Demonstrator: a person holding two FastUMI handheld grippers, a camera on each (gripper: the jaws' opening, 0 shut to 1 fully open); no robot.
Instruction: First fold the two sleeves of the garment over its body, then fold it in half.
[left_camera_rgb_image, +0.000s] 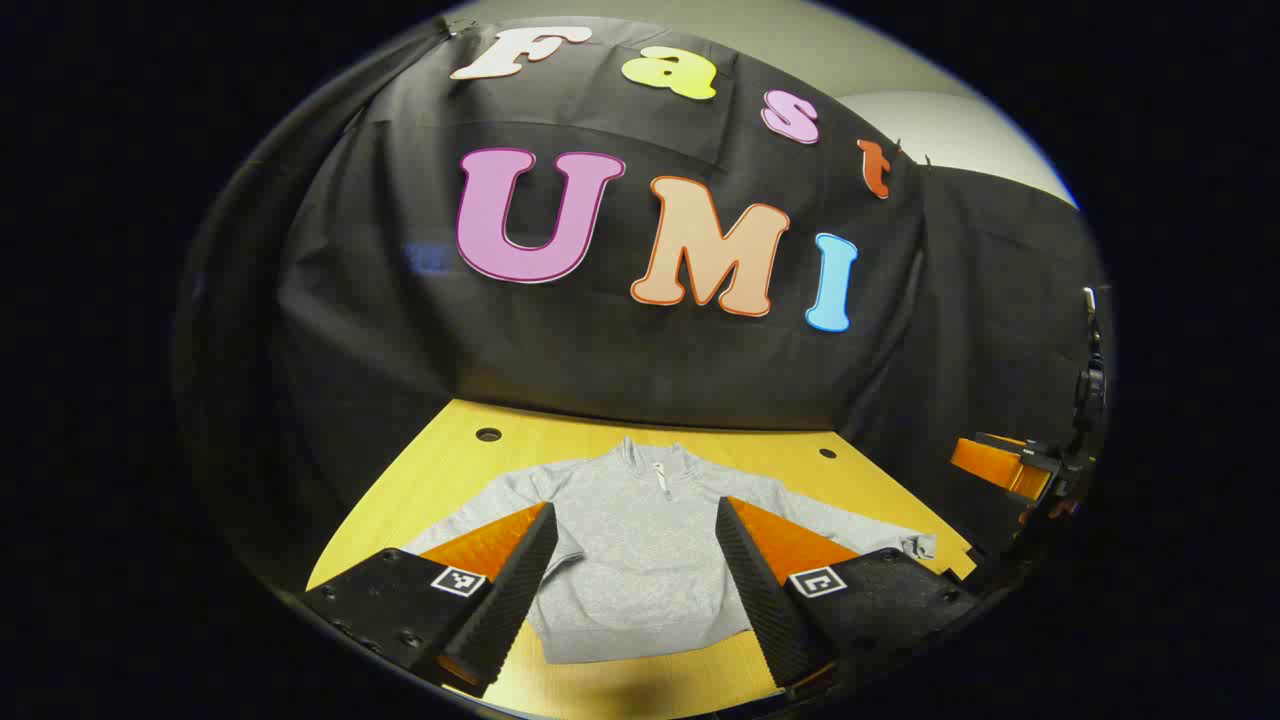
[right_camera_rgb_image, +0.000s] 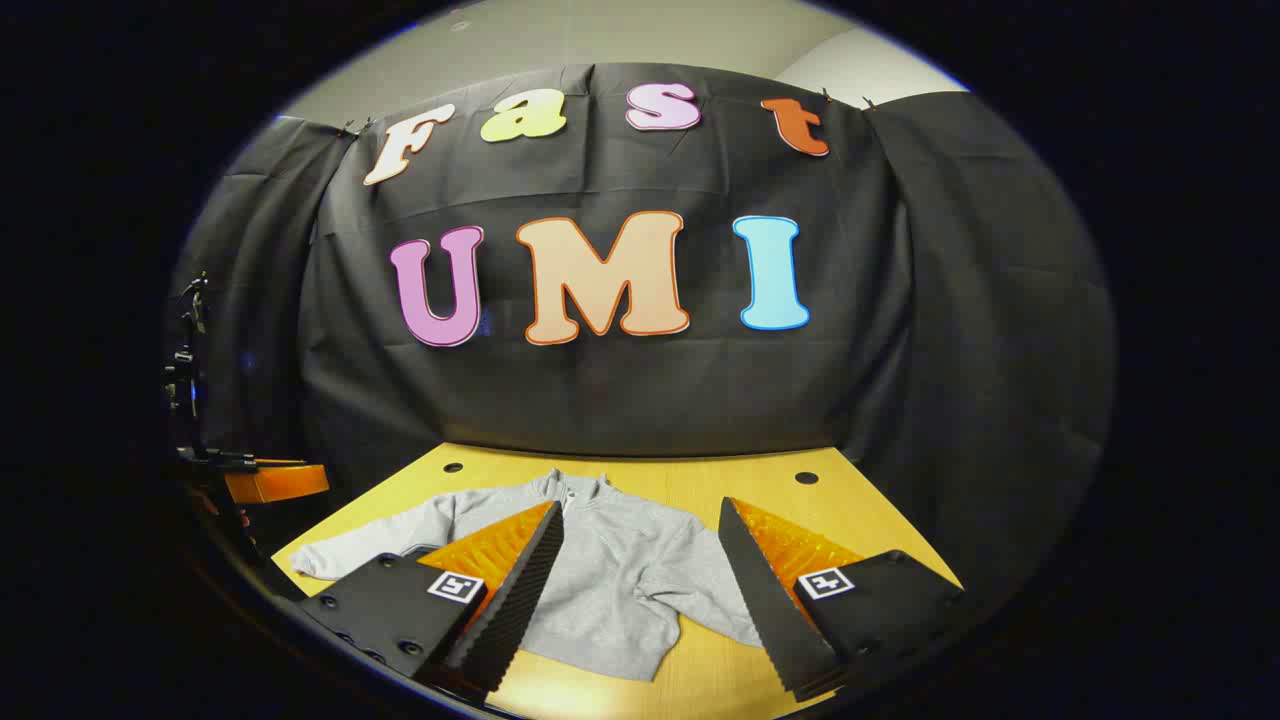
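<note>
A light grey sweatshirt with a short zip collar lies flat on the yellow wooden table, collar toward the back wall, both sleeves spread out to the sides. My left gripper hovers open above its body, nothing between the fingers. In the right gripper view the same sweatshirt lies below my right gripper, which is also open and holds nothing. The other gripper shows at the right edge of the left gripper view, and at the left edge of the right gripper view.
Black cloth walls close the booth behind and beside the table. Small round holes sit near the table's back corners. Bare wood shows in front of the sweatshirt's hem.
</note>
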